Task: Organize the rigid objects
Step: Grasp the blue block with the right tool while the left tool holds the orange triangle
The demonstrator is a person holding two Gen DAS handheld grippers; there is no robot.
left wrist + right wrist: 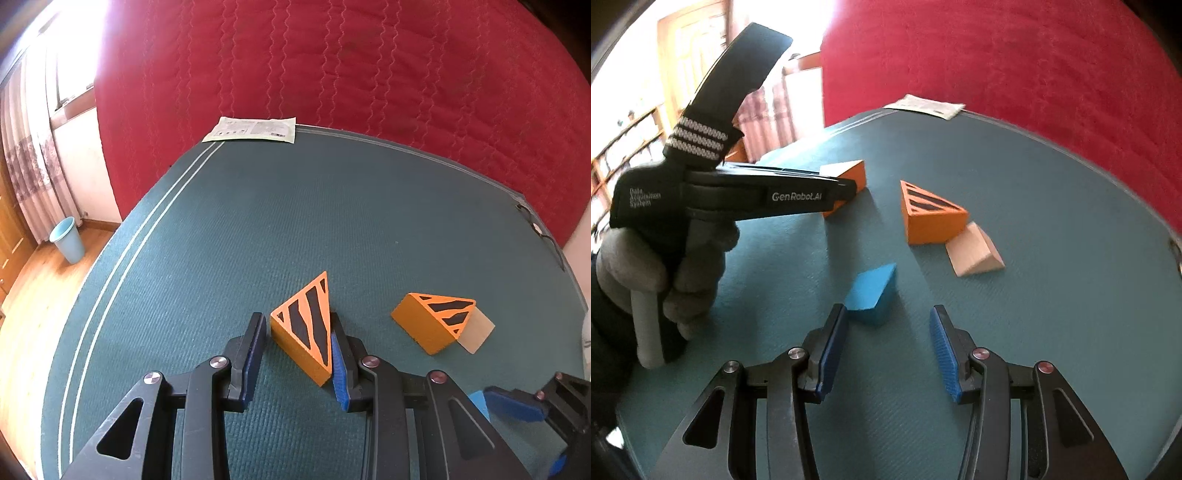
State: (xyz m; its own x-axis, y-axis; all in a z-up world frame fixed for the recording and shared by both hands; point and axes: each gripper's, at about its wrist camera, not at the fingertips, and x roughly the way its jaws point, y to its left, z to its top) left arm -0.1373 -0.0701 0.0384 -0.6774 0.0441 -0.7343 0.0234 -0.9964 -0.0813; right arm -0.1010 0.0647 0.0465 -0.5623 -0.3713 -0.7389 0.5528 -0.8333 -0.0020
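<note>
Teal ribbed mat (pixel 258 229) fills the lower part of both views, edged with two pale lines on its left side; four wedge blocks lie on or over it: two orange with black stripes, one blue, one plain wood.

Nearest in the left wrist view, the left tool (pixel 297 317) pinches the first striped orange wedge (pixel 304 325) at lower centre; the right pad lies flat against the block's side and the left pad meets its near corner; the striped face looks upward. In the right wrist view the same tool reaches in from the left, gripped by a hand (pixel 665 266) in a grey glove, with the orange block at its tips.

Nearest in the right wrist view, the right tool (pixel 886 310) stands spread; the blue wedge (pixel 873 291) sits at its mouth, close against the left fingertip and clear of the right pad; nothing is clamped. This tool also shows at the lower right corner of the left wrist view, with a sliver of the blue block beside it.

Further out, right of centre, the second striped orange wedge (pixel 432 321) rests on the mat; the one wood wedge (pixel 478 332) touches its right side, partly tucked behind it.

At the mat's far edge, upper centre, lies one flat pale packet (pixel 255 130); beyond it a red quilted cover (pixel 369 74) fills the top of the frame.

At far left, one light blue bin (pixel 68 240) stands on a wooden floor beside a patterned curtain (pixel 33 166) and a bright window.
</note>
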